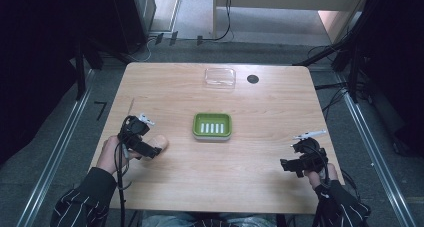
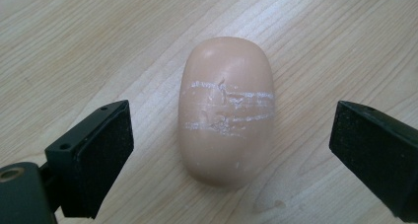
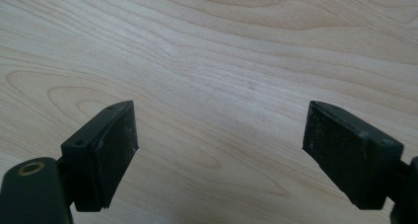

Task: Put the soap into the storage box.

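— What's the left gripper (image 1: 145,148) doing from where you stand?

— It sits at about eight o'clock on the wooden table (image 1: 260,94), jaws spread wide on either side of a peach-coloured bar of soap (image 2: 226,110). Neither pad touches the bar; there is bare wood between each jaw and it. From above, the gripper's body covers most of the soap (image 1: 159,143), so just one rounded end pokes out toward three o'clock.

— Any marks on it?

— Pale scratch lines run across its middle, seen up close in the left gripper view. The bar lies flat on the wood.

— And the right gripper (image 1: 291,167)?

— Down at four o'clock, near the table's edge. Its jaws stand wide apart too, with bare wood grain between them in the right gripper view.

— What else is on the table?

— A green soap dish (image 1: 212,126) at the centre, with pale ribs inside, well apart from the bar. At twelve o'clock lies a clear plastic lid or tray (image 1: 220,78); I can't tell which. Beside it sits a small dark round thing (image 1: 253,79), too small to make out. The person's striped sleeves (image 1: 82,202) are cut off at the bottom edge.
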A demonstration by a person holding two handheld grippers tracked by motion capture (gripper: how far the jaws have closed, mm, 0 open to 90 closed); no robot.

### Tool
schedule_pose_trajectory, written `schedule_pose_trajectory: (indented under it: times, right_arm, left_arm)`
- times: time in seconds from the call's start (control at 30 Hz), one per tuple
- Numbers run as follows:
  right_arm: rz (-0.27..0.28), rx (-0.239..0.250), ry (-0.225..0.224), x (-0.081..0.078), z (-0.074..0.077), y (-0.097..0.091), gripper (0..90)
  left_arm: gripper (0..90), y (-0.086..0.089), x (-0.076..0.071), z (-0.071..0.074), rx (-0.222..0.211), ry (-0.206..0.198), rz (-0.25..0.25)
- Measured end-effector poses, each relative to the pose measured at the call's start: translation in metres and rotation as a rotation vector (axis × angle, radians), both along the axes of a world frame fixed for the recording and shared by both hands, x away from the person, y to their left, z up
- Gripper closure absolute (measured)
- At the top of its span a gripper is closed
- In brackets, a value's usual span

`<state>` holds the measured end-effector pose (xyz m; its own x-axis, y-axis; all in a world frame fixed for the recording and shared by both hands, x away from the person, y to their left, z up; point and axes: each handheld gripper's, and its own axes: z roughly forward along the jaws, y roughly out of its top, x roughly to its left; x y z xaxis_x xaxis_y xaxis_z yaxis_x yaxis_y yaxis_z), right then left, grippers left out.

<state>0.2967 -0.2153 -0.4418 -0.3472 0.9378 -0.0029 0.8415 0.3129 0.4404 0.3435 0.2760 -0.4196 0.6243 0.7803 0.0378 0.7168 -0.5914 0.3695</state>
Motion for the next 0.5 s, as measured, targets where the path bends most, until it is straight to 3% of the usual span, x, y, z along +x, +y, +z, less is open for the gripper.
schedule_pose_trajectory:
  times: [0.5]
  right_arm:
    - [0.0,0.001,0.0,0.0,0.0,0.0,14.2]
  left_arm:
    - [4.0,-0.007,0.011,-0.009,0.02,0.045,-0.022]
